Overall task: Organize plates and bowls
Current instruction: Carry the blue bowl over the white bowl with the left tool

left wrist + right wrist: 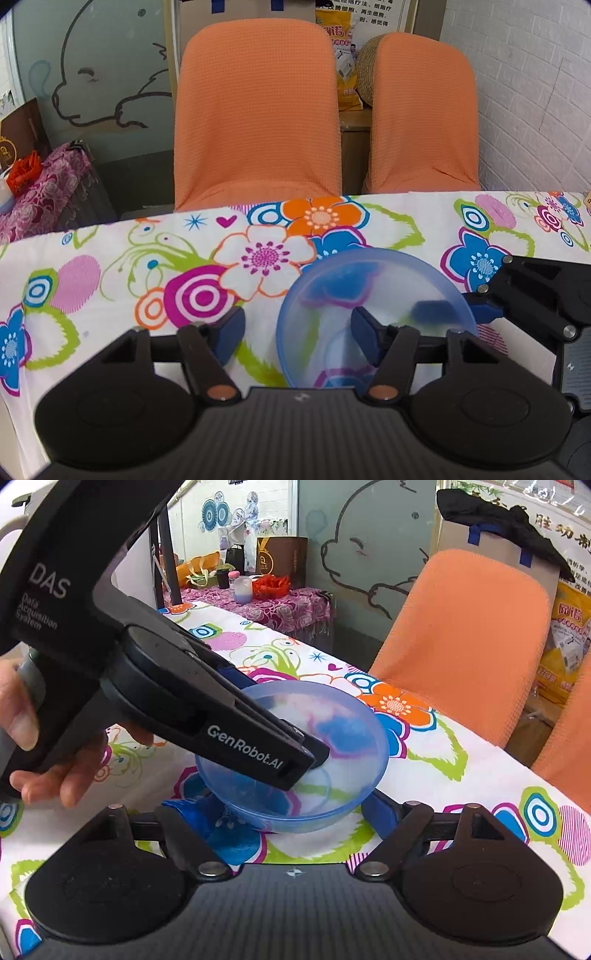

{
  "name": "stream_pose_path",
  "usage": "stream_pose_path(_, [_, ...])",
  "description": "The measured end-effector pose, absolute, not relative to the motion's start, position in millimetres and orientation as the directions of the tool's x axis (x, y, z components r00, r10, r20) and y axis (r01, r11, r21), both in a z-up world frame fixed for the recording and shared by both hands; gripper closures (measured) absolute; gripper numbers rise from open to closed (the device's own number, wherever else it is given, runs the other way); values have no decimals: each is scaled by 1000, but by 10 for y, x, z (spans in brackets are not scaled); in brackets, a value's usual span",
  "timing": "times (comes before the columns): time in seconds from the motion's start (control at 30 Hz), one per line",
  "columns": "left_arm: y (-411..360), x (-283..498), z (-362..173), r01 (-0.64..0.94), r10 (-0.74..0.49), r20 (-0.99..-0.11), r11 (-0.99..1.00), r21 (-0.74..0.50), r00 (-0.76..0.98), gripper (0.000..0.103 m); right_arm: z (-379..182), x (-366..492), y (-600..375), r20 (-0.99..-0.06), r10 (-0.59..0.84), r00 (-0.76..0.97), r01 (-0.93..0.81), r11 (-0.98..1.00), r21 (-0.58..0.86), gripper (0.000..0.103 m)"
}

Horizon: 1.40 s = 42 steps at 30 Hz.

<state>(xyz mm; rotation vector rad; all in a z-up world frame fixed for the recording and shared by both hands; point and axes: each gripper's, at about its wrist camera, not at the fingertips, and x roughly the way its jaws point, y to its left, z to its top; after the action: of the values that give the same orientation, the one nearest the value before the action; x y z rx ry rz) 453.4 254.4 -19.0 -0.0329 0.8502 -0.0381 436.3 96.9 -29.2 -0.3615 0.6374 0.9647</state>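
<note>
Translucent blue bowl (pixel 295 760) on a white tablecloth (pixel 110 240) (bright flowers); orange chairs (pixel 258 110)

One translucent blue bowl (pixel 373 295) on the flowered tablecloth (pixel 110 277), sitting at about five o'clock from the middle of the cloth. Two grippers, a left gripper (pixel 297 334) and a right gripper (pixel 279 808). One hand (pixel 55 760) showing, at nine o'clock. Two orange chairs (pixel 258 110) at twelve. One yellow bag (pixel 569 646) at three o'clock.
</note>
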Motion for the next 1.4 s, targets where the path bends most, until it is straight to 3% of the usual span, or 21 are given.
stream_pose_path(0.1, [2536, 4517, -170, 35, -66, -746, 998, -58, 662, 68, -289, 4353, 976, -628, 651, 427, -850, 526, -33, 38])
stream_pose_path(0.17, [2544, 4515, -167, 27, -64, -751, 998, -62, 658, 70, -291, 4361, 983, -632, 649, 423, -853, 520, -37, 38])
stream_pose_path(0.57, [2083, 3879, 505, 72, -83, -679, 996, -44, 729, 74, 315, 3866, 543, -594, 644, 482, -842, 528, -111, 38])
stream_pose_path(0.8, [1327, 3072, 898, 195, -214, -652, 975, -103, 727, 74, 681, 2993, -247, -595, 590, 546, -800, 579, -160, 38])
stream_pose_path(1.1, [207, 2107, 552, 343, -318, -673, 934, -102, 667, 74, 392, 2134, -1074, -659, 497, 564, -734, 668, -124, 38])
stream_pose_path(1.4, [16, 1860, 273, 354, -307, -736, 930, -97, 603, 74, 65, 1871, -1280, -651, 537, 536, -731, 682, -39, 38])
